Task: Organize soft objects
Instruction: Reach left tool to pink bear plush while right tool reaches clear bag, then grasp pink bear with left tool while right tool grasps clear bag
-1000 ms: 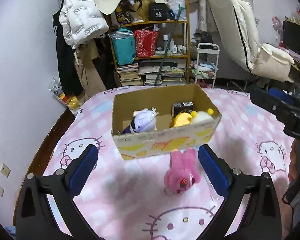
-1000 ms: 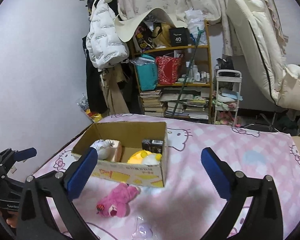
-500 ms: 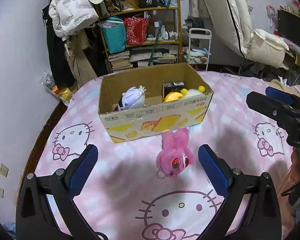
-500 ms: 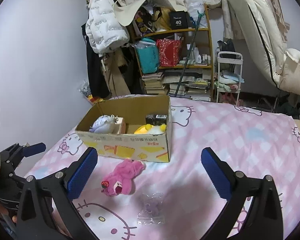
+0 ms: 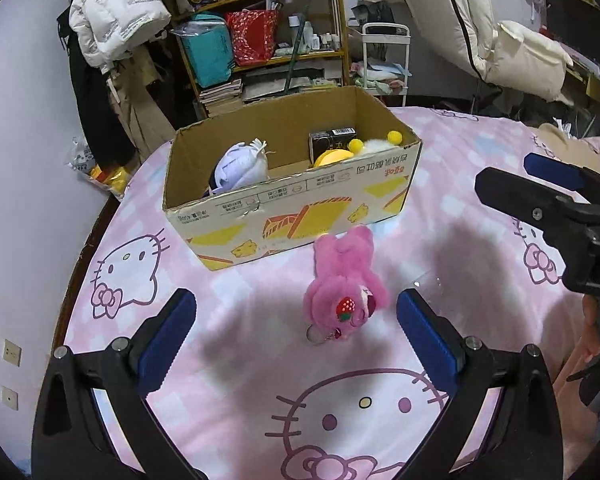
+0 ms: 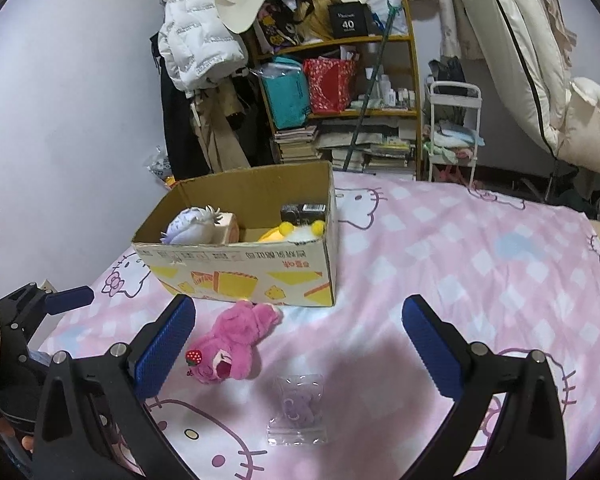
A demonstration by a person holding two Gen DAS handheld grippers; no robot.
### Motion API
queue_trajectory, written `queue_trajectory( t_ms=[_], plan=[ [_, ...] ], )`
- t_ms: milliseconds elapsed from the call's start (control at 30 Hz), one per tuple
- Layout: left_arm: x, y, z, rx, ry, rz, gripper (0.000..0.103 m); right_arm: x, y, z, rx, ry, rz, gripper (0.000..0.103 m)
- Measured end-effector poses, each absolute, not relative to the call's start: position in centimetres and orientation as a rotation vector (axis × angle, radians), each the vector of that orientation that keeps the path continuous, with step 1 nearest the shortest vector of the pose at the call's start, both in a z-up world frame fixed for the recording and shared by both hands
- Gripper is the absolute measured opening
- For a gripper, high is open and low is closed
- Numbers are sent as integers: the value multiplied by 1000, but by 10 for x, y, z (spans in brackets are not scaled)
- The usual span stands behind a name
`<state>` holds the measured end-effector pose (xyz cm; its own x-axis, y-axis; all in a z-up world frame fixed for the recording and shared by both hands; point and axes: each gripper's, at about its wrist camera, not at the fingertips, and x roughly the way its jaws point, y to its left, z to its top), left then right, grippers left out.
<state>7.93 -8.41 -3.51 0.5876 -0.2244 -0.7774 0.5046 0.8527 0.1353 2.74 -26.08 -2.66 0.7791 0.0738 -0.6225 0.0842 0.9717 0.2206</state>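
My left gripper (image 5: pixel 296 320) hangs above the pink Hello Kitty bedspread (image 5: pixel 228 392) with its blue pads spread wide and nothing between them. The pink plush bear (image 5: pixel 346 286) lies flat on the spread just ahead of that gap, nearer my right finger than my left; its strawberry-marked head and key ring point back toward me, its legs toward the cardboard box (image 5: pixel 300 216). The feet sit right at the box's near wall; I cannot tell whether they touch it. Just past my right fingertip lies a clear plastic bag (image 5: pixel 436 288), hard to make out from this side.

My right gripper (image 6: pixel 298 330) is likewise open wide and holds nothing. From here the bear (image 6: pixel 230 344) lies close to my left finger, partly ahead of its pad, and the plastic bag (image 6: pixel 298 410) rests on the bedspread (image 6: pixel 460 264) between the fingers, on the near side, apart from the bear. The box (image 6: pixel 244 268) stands ahead of the left finger.

Inside the box I see a pale lavender plush (image 5: pixel 242 166) toward the left end, a yellow and white plush (image 5: pixel 352 150) at the right end, and a small black carton (image 5: pixel 332 140) behind that one. Beyond the bed stands a cluttered shelf (image 6: pixel 340 92).
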Motion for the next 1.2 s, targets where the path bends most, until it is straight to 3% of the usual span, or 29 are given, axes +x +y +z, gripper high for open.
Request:
queue_trajectory(
  t_ms=[533, 1133, 1200],
  plan=[
    [92, -108, -57, 423, 884, -535, 99, 44, -266, -46, 278, 754, -23, 103],
    [120, -135, -120, 503, 1074, -573, 99, 74, -277, -102, 375, 972, -33, 103],
    [122, -134, -123, 502, 1067, -579, 99, 76, -278, -107, 384, 994, -27, 90]
  ],
)
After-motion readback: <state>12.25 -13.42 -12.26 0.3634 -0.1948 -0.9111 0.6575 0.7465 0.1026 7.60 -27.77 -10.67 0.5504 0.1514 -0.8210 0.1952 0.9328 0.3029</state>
